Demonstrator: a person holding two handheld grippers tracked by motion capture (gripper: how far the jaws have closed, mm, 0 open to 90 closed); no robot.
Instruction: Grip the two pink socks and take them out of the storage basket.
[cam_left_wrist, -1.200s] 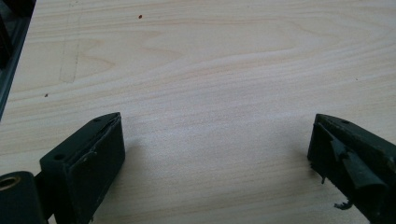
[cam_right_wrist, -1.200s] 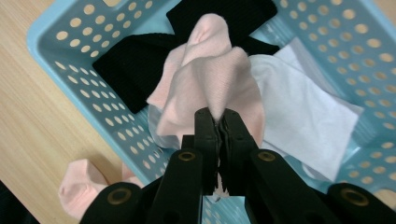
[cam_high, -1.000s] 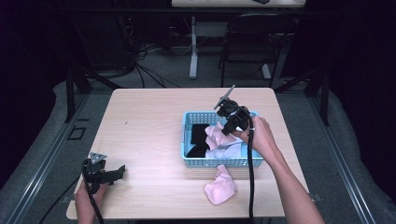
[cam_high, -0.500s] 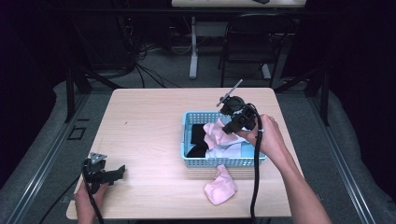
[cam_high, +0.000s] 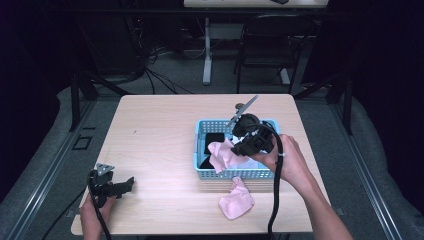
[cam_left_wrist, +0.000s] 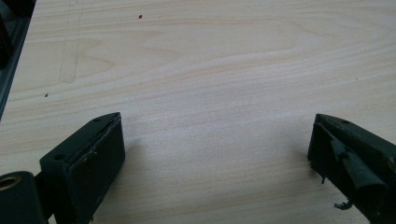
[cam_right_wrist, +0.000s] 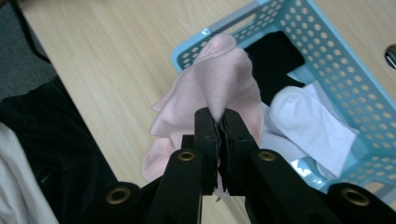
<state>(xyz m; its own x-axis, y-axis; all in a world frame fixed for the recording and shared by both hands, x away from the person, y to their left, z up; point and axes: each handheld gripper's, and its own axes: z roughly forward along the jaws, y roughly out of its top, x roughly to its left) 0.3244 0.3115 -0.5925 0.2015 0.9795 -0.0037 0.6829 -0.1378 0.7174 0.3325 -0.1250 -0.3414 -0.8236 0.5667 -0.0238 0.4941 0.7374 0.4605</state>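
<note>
With my right gripper (cam_right_wrist: 218, 122) clamped on a soft pink cloth sock (cam_right_wrist: 219, 81) lifted above the light-blue perforated plastic basket (cam_high: 201, 141), my left gripper (cam_left_wrist: 217, 154) wide open and empty, I judged removal under way, needing clearance past the rim.

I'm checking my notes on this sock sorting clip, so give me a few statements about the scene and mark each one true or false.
1. The right gripper is shut on a pink sock. True.
2. The left gripper holds a white sock. False: its jaws stand open over bare table.
3. A second pink sock lies on the table in front of the basket. True.
4. The basket is red. False: it is light blue.
5. A black item lies in the basket. True.
</note>
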